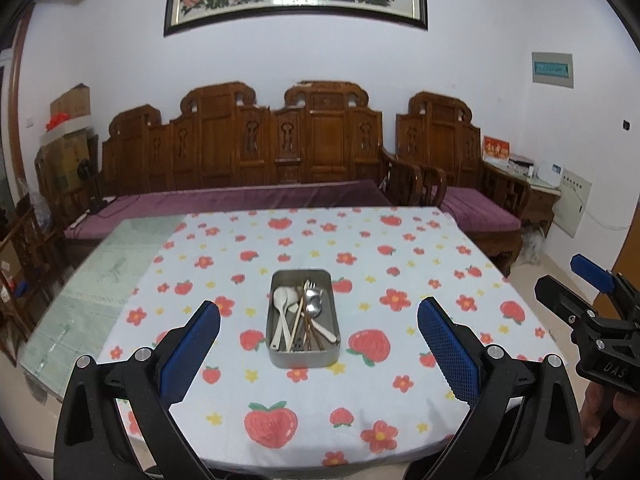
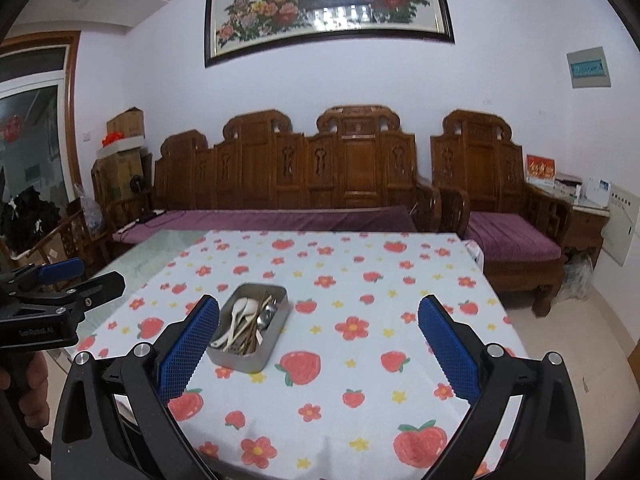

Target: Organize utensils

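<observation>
Both views show tin; only right shows doorway.

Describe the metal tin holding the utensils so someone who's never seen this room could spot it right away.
Find the table with the strawberry-and-flower tablecloth in front of the carved wooden sofa. Near its middle sits a rectangular metal tin holding white spoons, metal cutlery and chopsticks. It is the only object on the cloth.

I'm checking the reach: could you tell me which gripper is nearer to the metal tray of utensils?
Left, by a modest margin. The left gripper faces the metal tray head-on, framing it. The right gripper is off to the tray's right. Both hover open, short of it.
</observation>
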Tool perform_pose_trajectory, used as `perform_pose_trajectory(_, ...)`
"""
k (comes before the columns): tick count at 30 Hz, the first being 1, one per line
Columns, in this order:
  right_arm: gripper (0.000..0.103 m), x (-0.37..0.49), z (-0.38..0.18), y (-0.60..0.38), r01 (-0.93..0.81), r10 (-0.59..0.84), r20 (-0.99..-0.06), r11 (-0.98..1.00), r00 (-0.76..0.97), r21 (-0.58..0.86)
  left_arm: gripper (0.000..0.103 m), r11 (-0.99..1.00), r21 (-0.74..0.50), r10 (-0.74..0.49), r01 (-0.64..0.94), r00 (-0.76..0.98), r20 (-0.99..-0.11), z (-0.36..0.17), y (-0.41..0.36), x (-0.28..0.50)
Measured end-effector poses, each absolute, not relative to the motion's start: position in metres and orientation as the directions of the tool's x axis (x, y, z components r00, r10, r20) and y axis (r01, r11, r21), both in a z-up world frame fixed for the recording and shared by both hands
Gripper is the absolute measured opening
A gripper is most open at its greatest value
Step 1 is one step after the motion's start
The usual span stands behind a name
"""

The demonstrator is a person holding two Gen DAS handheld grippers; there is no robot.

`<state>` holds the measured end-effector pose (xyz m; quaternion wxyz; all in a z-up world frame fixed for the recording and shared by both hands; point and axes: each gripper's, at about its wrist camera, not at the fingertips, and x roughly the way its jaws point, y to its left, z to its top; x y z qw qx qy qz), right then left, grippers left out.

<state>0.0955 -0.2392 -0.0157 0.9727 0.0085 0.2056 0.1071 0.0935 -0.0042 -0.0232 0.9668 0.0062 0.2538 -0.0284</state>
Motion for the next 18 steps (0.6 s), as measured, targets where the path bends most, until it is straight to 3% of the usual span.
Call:
perform_pose_trajectory(9, 0.100, 0.072, 0.009, -0.244, -0.200, 0.206, -0.336, 0.978, 0.919, 0.052, 0.095, 0.999, 0.010, -0.037, 0.046, 0.900, -0.434, 0.000, -0.006, 0.070)
perform_pose_trajectory(18, 0.100, 0.070, 0.012, -0.246, -0.196, 0.203, -0.339, 0.979, 0.919, 0.053, 0.095, 0.999, 0.013, -0.037, 0.047, 0.903, -0.427, 0.002, -0.007, 0.066)
